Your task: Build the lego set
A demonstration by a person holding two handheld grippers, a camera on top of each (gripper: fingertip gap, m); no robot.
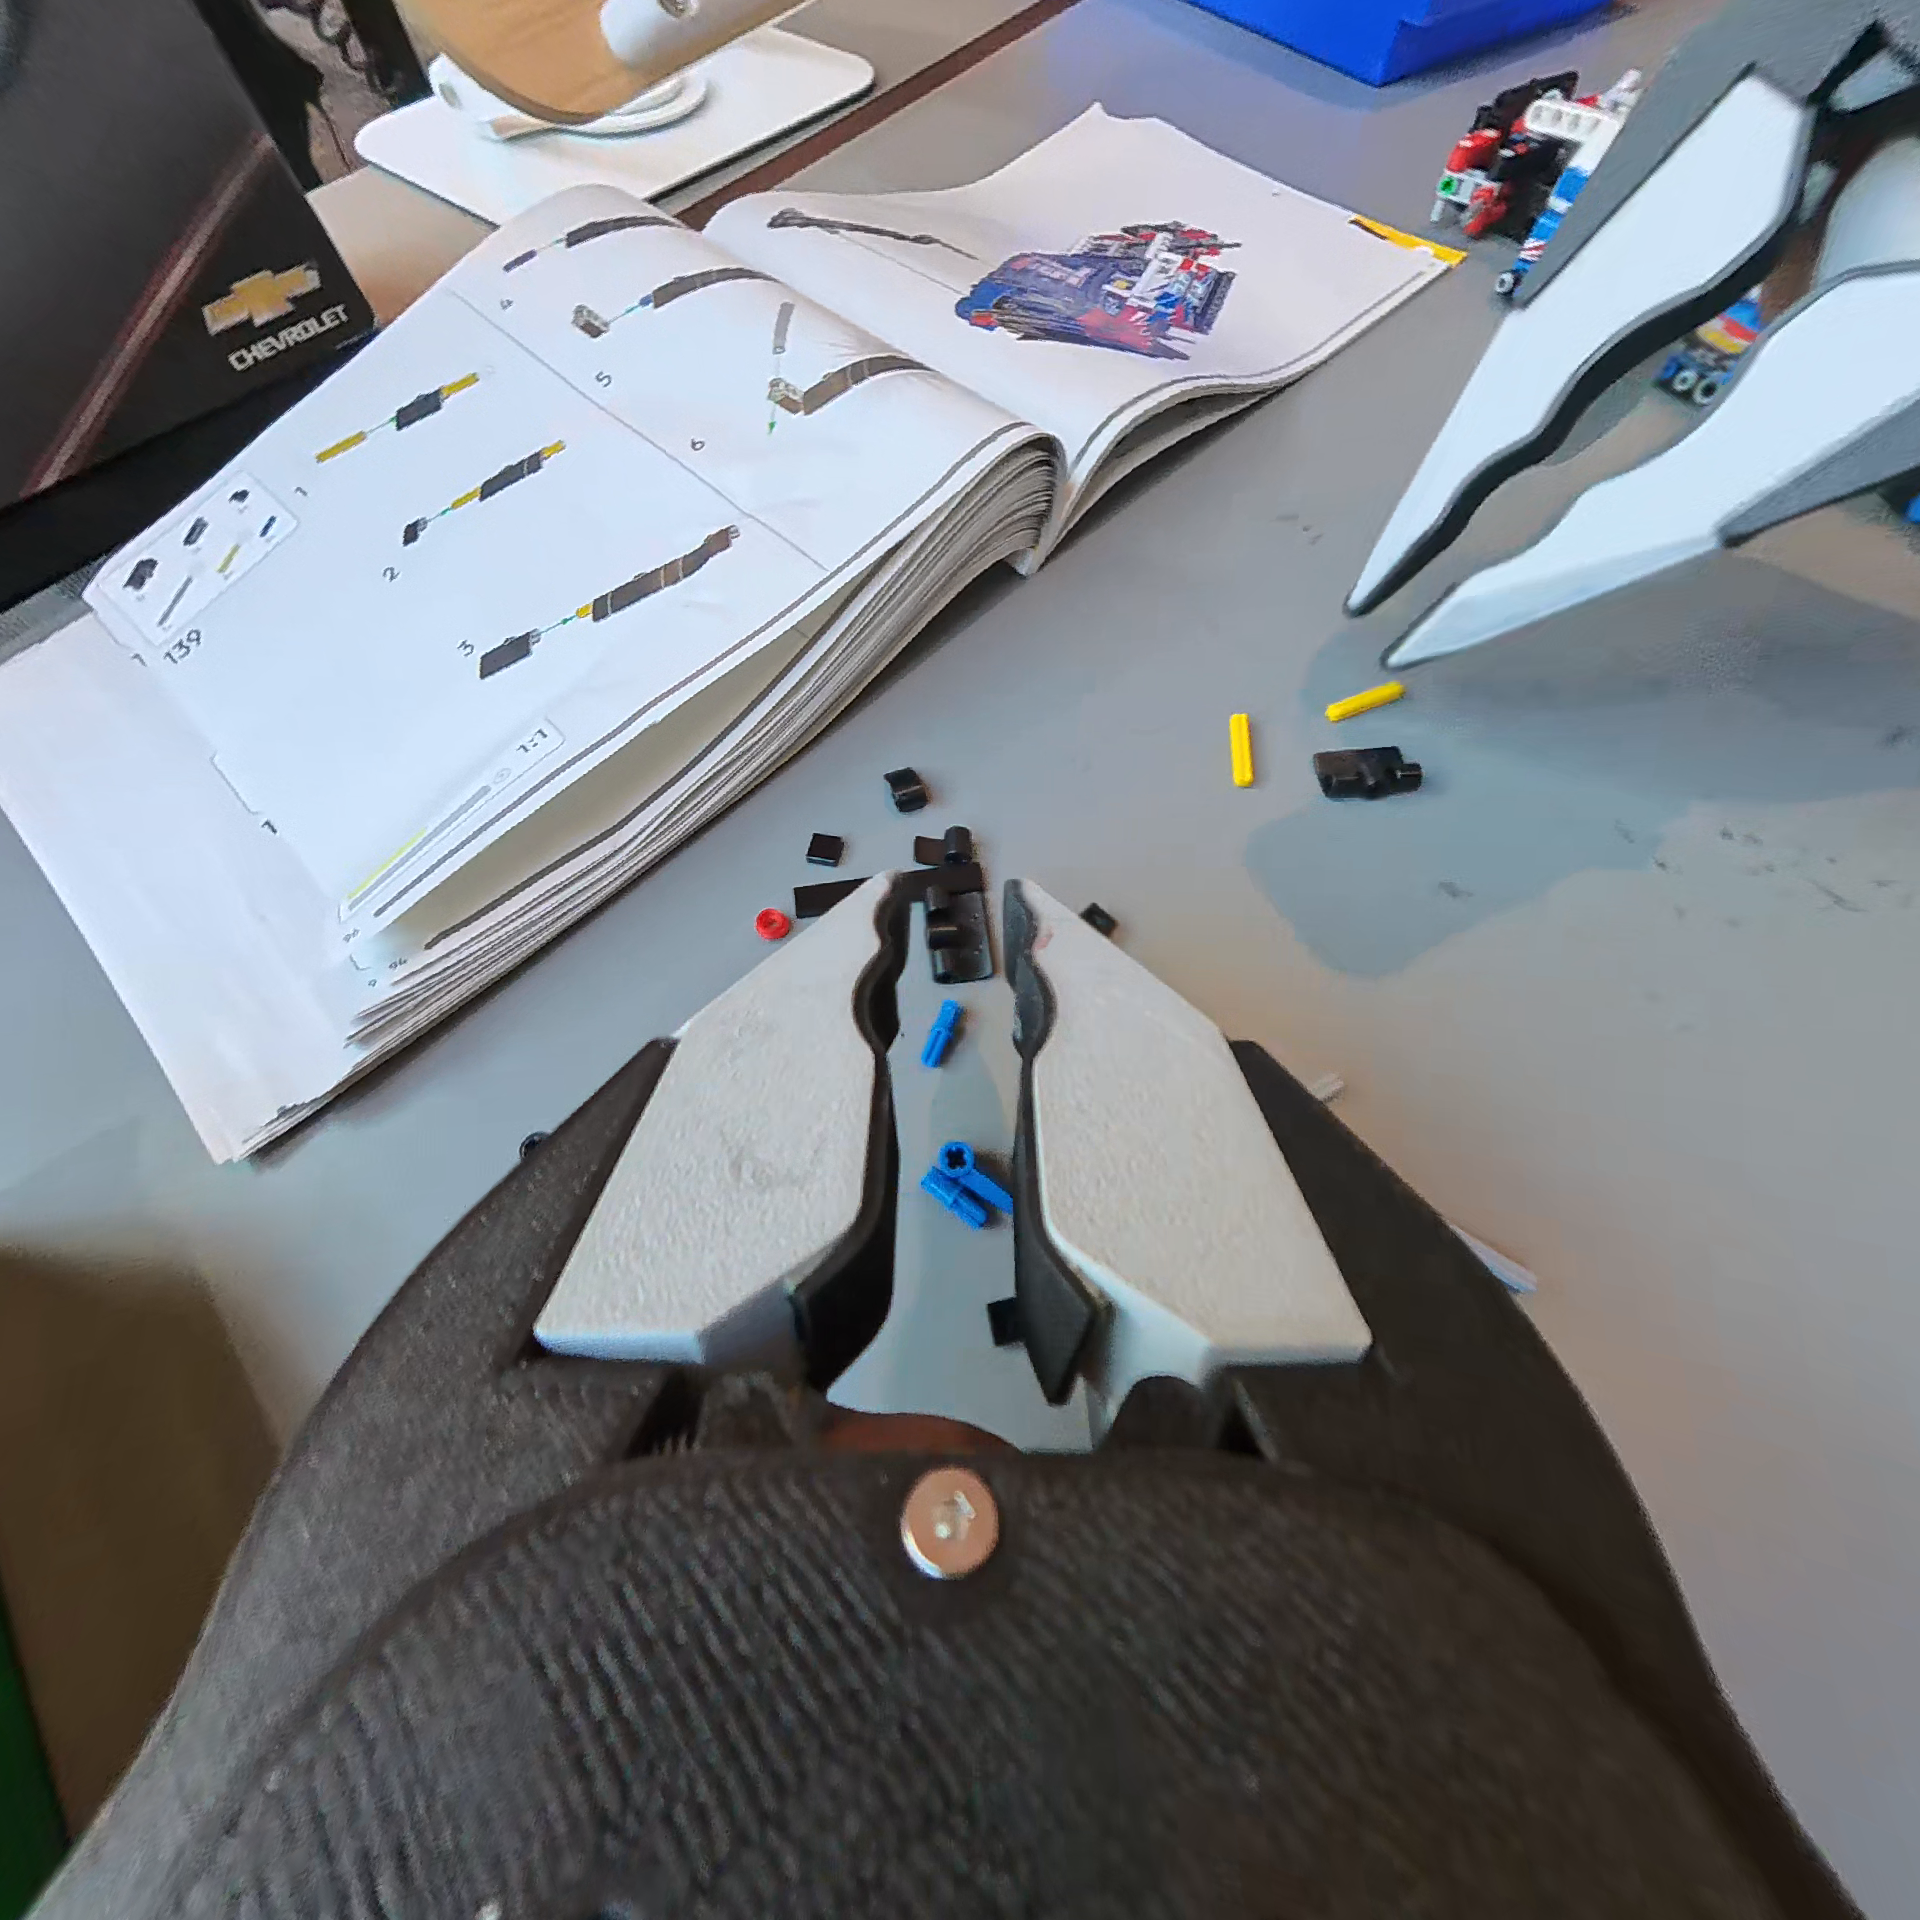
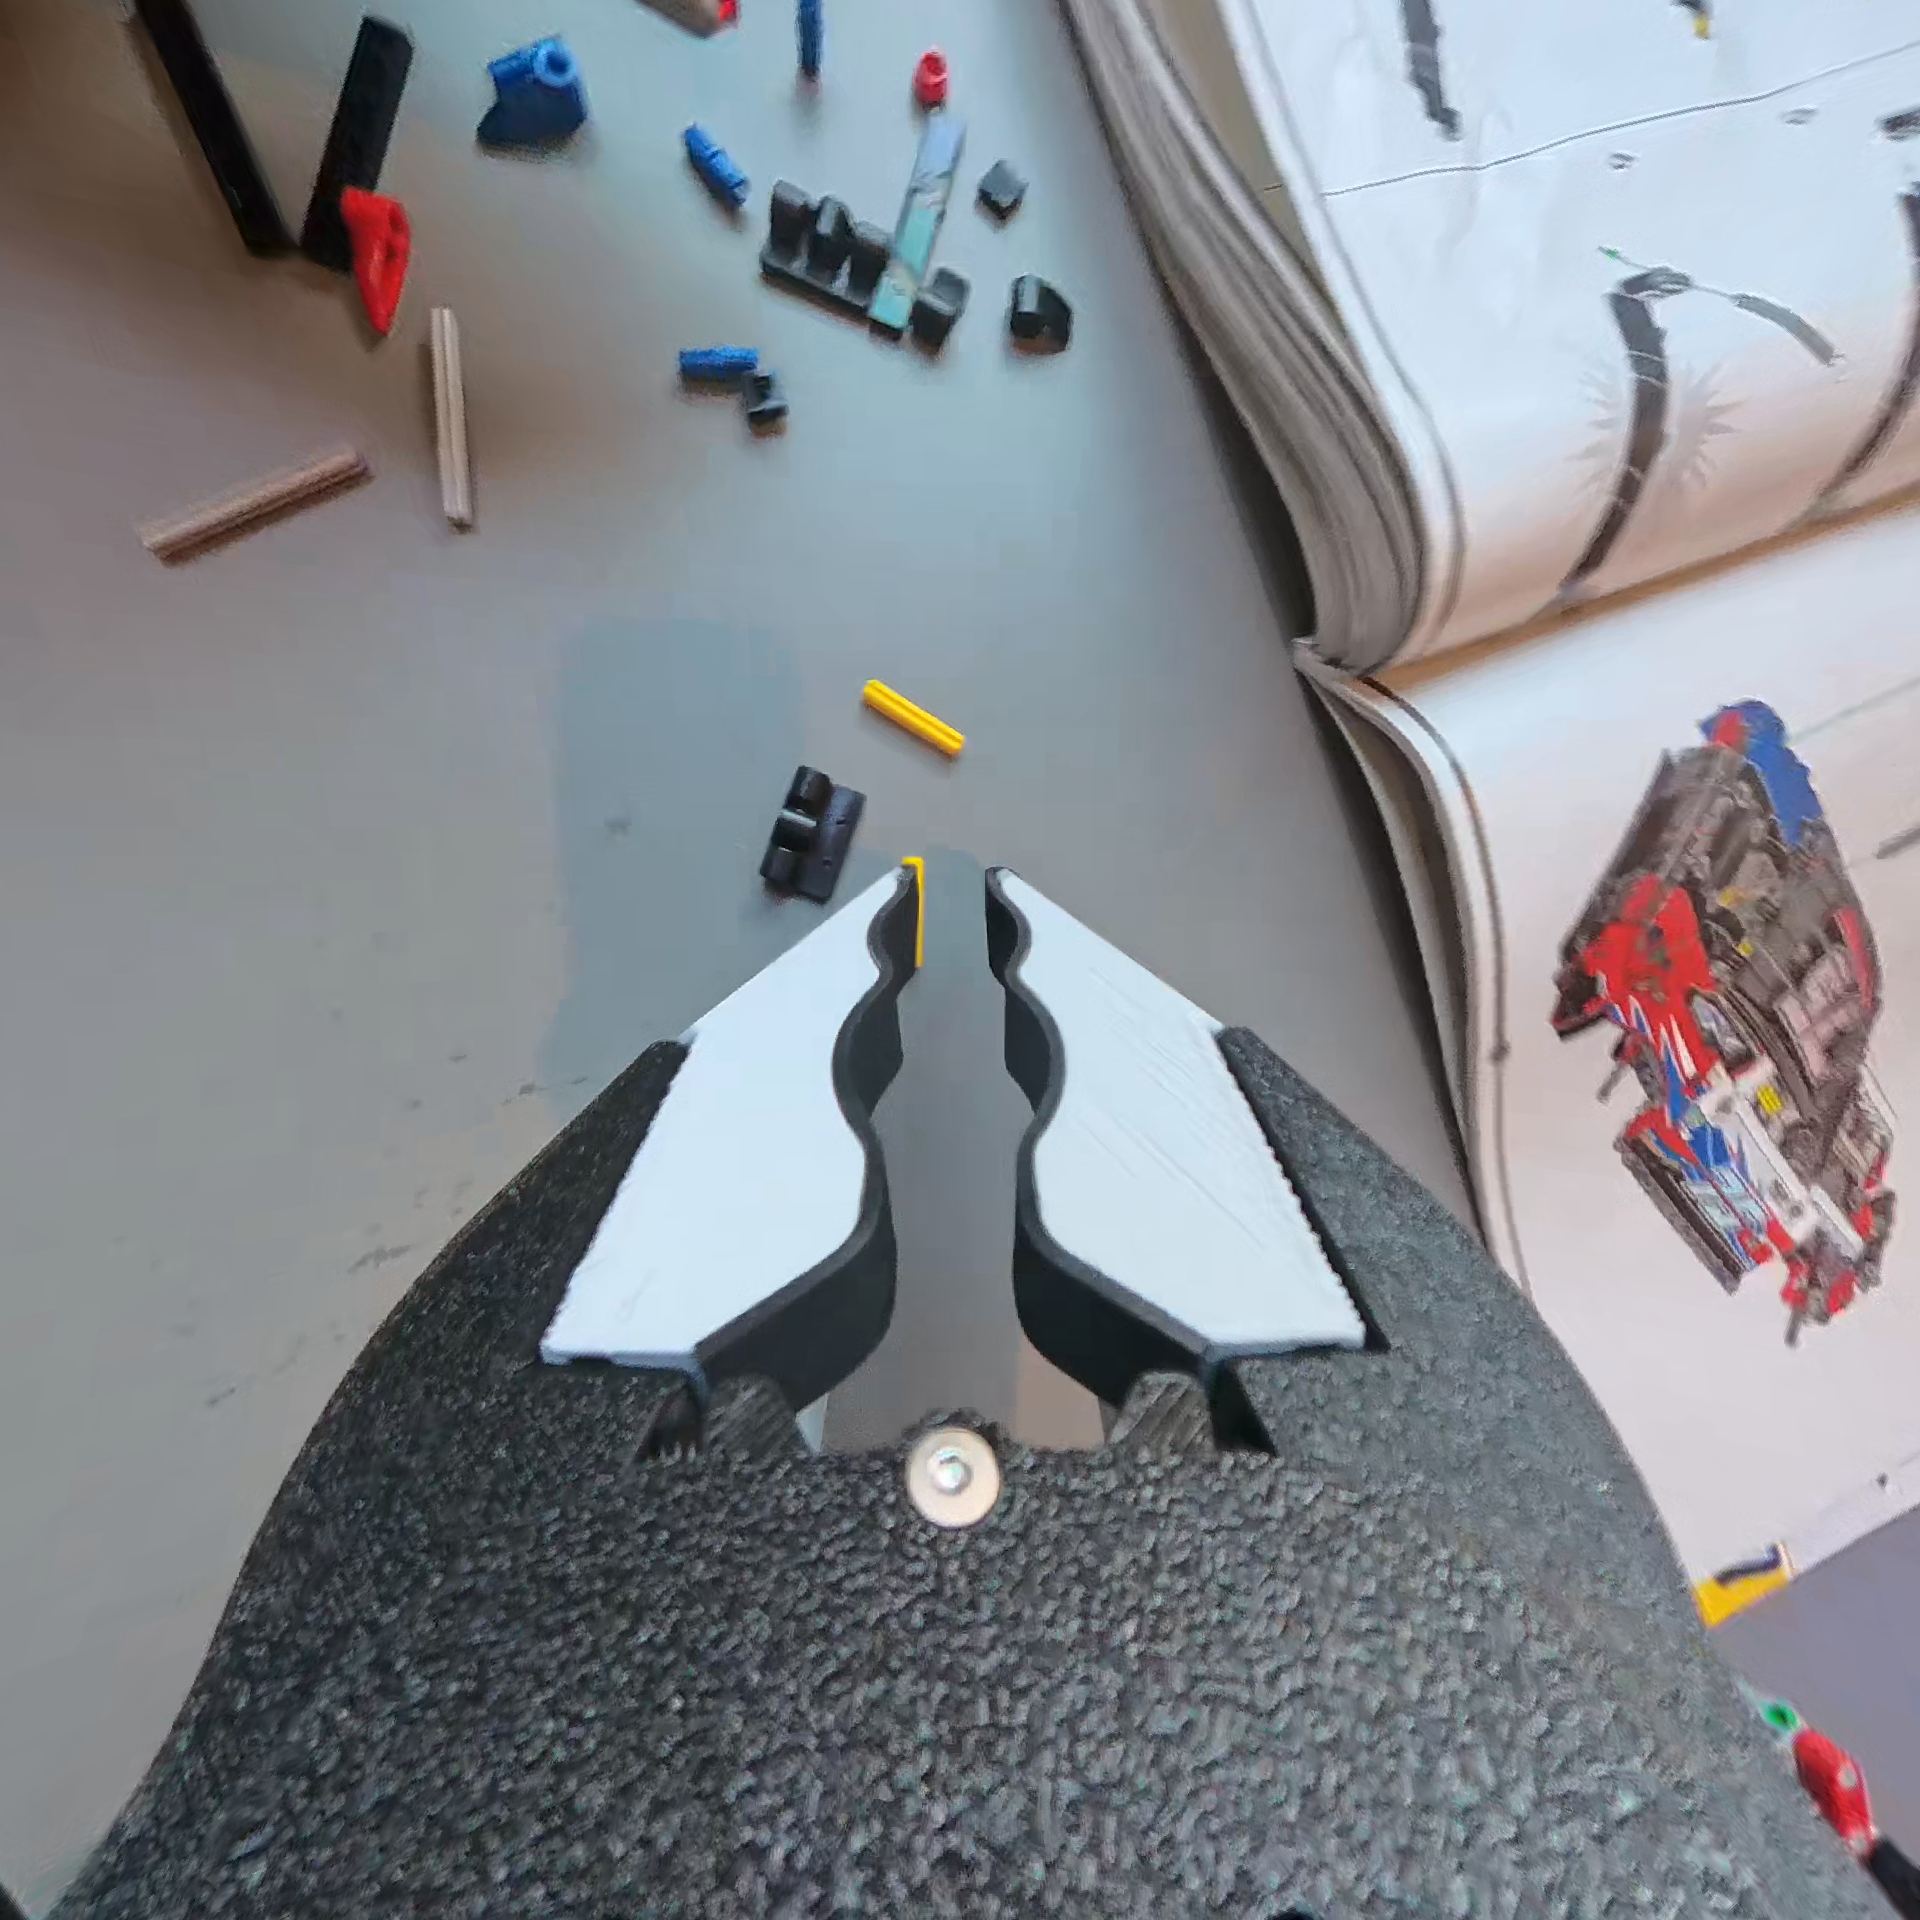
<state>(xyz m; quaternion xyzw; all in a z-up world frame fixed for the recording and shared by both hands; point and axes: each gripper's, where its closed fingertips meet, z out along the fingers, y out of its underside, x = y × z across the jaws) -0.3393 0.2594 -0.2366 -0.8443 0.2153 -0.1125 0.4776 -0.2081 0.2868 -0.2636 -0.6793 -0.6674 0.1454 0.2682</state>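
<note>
My left gripper point(image 1: 951, 888) is open and low over the grey table point(image 1: 1558, 1039). Small black connector pieces point(image 1: 956, 930) lie between its tips, and blue pins point(image 1: 966, 1184) lie farther back between its fingers. My right gripper point(image 2: 948, 878) is open, with a short yellow axle point(image 2: 914, 914) lying on the table just inside its left finger. It also shows in the left wrist view point(image 1: 1380, 632), just above that axle point(image 1: 1364, 701). A second yellow axle point(image 2: 912, 717) and a black connector point(image 2: 810, 847) lie just ahead of it.
An open instruction booklet point(image 1: 623, 499) lies to the left, also seen in the right wrist view point(image 2: 1662, 520). A partly built red, white and blue model point(image 1: 1527, 156) stands at the far right. Loose blue, red, black and grey pieces point(image 2: 852, 255) are scattered beyond the right gripper. A black box point(image 1: 156, 312) stands at the back left. My right fingertips sit around 15 cm from my left ones.
</note>
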